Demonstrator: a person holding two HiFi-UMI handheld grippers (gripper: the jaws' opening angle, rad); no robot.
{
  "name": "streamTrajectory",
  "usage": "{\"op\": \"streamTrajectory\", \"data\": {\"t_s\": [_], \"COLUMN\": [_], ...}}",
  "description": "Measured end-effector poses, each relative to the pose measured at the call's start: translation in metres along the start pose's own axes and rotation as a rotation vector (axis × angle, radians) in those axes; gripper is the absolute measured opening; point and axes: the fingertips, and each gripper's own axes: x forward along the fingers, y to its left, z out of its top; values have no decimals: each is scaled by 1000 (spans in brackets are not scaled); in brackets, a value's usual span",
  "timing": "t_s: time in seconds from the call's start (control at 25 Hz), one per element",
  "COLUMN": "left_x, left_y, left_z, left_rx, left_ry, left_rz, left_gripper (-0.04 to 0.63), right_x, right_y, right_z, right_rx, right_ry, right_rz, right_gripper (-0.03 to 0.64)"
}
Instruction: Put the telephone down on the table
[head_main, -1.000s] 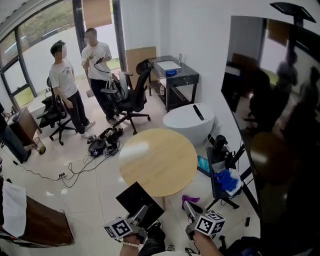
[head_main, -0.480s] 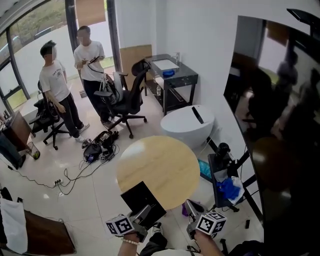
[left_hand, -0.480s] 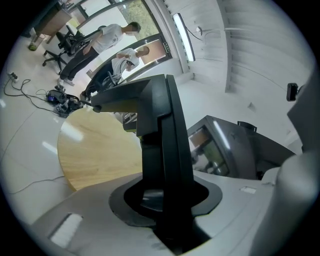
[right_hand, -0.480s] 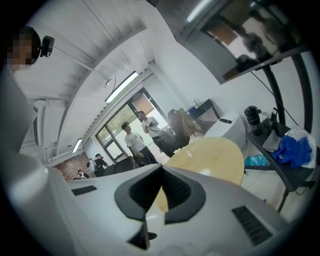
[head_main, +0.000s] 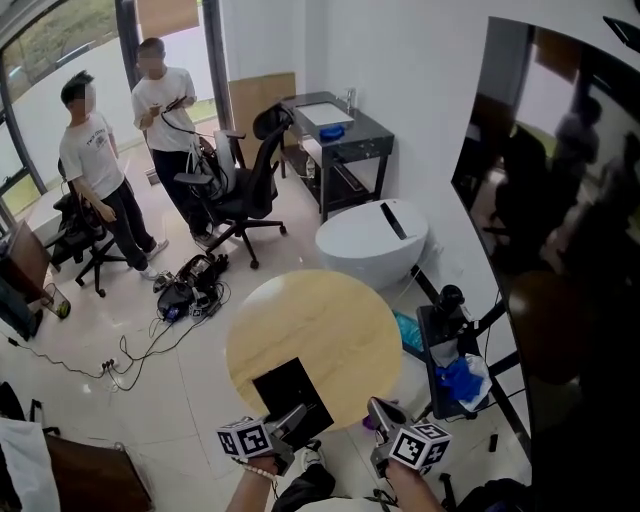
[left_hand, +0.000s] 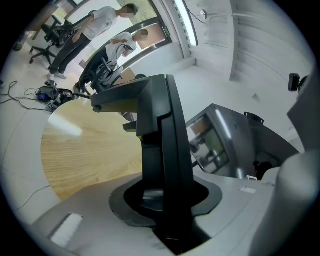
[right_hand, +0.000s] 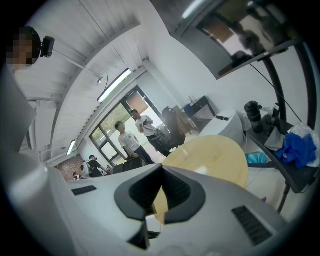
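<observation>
The telephone (head_main: 291, 394) is a flat black slab, and my left gripper (head_main: 293, 421) is shut on its near end. It hangs over the near edge of the round wooden table (head_main: 335, 325). In the left gripper view the telephone (left_hand: 162, 145) stands edge-on between the jaws, with the table (left_hand: 85, 150) beyond it to the left. My right gripper (head_main: 380, 410) hovers just off the table's near right rim. In the right gripper view its jaws (right_hand: 161, 168) meet at the tips with nothing between them, and the table (right_hand: 215, 157) lies ahead.
A white round table (head_main: 365, 245) with a black bar (head_main: 395, 220) on it stands behind. A black office chair (head_main: 250, 190), a grey desk (head_main: 340, 140), two people (head_main: 95, 170) and floor cables (head_main: 180, 295) lie further back. A stand with blue cloth (head_main: 462, 375) and a big dark screen (head_main: 565, 250) are at the right.
Both grippers have moved forward toward the round table. The telephone, which hung over the floor short of the table, now overlaps its near edge. The right gripper stays shut and holds nothing.
</observation>
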Motion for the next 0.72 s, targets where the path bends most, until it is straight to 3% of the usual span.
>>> {"op": "streamTrajectory", "data": {"t_s": [0.72], "left_x": [121], "left_y": [79], "left_z": [6], "left_rx": [68], "left_ry": [331], "left_rz": [53], "left_gripper": [166], "right_x": [63], "right_y": [-53], "right_z": [-7], "right_rx": [55], "right_ry": [28], "right_rz": [-109], "right_gripper": [2]}}
